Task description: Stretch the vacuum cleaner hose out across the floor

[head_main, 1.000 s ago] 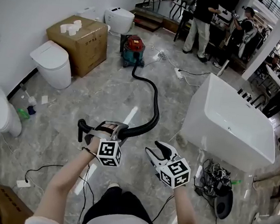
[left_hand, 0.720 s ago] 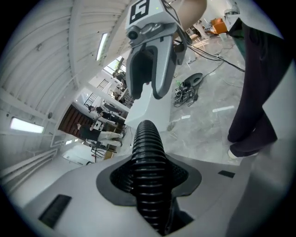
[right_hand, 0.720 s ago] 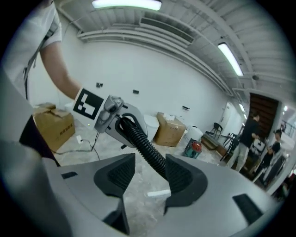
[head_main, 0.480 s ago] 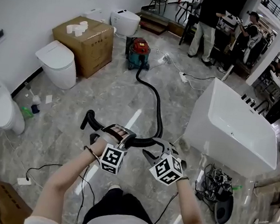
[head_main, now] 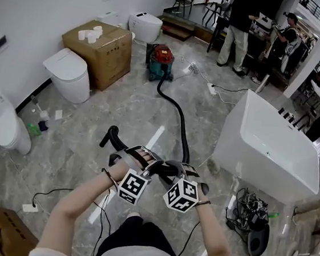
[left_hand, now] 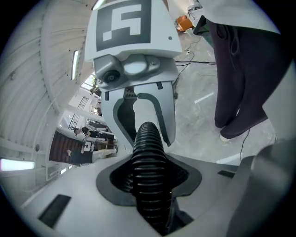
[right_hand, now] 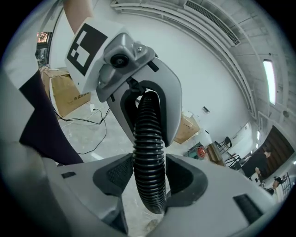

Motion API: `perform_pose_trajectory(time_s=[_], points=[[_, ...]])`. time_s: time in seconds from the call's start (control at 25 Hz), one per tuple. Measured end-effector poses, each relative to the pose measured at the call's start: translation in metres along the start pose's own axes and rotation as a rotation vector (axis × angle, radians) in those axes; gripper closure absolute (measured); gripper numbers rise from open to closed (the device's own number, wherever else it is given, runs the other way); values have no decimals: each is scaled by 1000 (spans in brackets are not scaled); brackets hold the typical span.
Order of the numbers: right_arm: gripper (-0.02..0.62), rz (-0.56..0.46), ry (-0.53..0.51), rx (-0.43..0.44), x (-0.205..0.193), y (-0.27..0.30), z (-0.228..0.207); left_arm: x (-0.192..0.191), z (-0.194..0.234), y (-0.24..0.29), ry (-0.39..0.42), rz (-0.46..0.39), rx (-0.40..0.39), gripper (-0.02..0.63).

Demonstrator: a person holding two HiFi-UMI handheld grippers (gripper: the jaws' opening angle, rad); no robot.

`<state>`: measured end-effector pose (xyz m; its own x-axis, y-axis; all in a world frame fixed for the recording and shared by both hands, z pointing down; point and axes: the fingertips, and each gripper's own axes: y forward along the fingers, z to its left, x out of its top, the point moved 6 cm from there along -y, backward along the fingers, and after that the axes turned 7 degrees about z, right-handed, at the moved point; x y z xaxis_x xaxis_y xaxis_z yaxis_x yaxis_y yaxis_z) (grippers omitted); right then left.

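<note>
A black ribbed hose (head_main: 179, 121) runs from the red and teal vacuum cleaner (head_main: 161, 57) across the marble floor to my hands. Its free end (head_main: 111, 136) sticks out to the left. My left gripper (head_main: 147, 162) is shut on the hose (left_hand: 149, 157), which fills the gap between its pads. My right gripper (head_main: 177, 171) sits right beside it on the same hose (right_hand: 149, 152). Its jaws have just been opening, and the hose stands between them without being clamped. Each gripper view shows the other gripper close ahead, around the hose.
A white bathtub (head_main: 267, 148) stands to the right, with a heap of cables (head_main: 248, 212) near its front corner. Toilets (head_main: 68, 74) and a cardboard box (head_main: 100, 46) line the left wall. Loose cords (head_main: 49, 195) lie by my feet. People (head_main: 240, 25) stand at the back.
My right gripper has swung left and down from free air onto the hose beside the left gripper. The left gripper has shifted right with the hose, whose bend has straightened.
</note>
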<state>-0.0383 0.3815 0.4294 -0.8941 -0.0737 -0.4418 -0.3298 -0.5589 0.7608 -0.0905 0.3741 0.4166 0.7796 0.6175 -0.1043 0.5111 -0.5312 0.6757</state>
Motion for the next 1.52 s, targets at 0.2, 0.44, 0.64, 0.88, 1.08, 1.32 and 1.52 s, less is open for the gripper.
perform_pose_trajectory(time_s=[0.2,0.44,0.64,0.88,1.08,1.32,1.52], points=[[420,35,-11,-13,-3,4,4,11,-2,1,34,15,-3,445],[425,10,136,11,-9,6,1,12,-5,7,86,73,74,443],[425,18,203,20,-21,6,1,-3,3,3,-109,64,31,425],[425,18,220,14,-20,10,0,-23,0,3,-302,61,35,390],[425,35,268,7,-32,10,-7,-32,3,-3,-336,87,69,364],[425,23,365,-15,-38,12,-16,-52,9,-21,-644,2,163,360],[425,-8,460,-38,-40,13,-22,-53,-2,-22,-908,-76,163,362]])
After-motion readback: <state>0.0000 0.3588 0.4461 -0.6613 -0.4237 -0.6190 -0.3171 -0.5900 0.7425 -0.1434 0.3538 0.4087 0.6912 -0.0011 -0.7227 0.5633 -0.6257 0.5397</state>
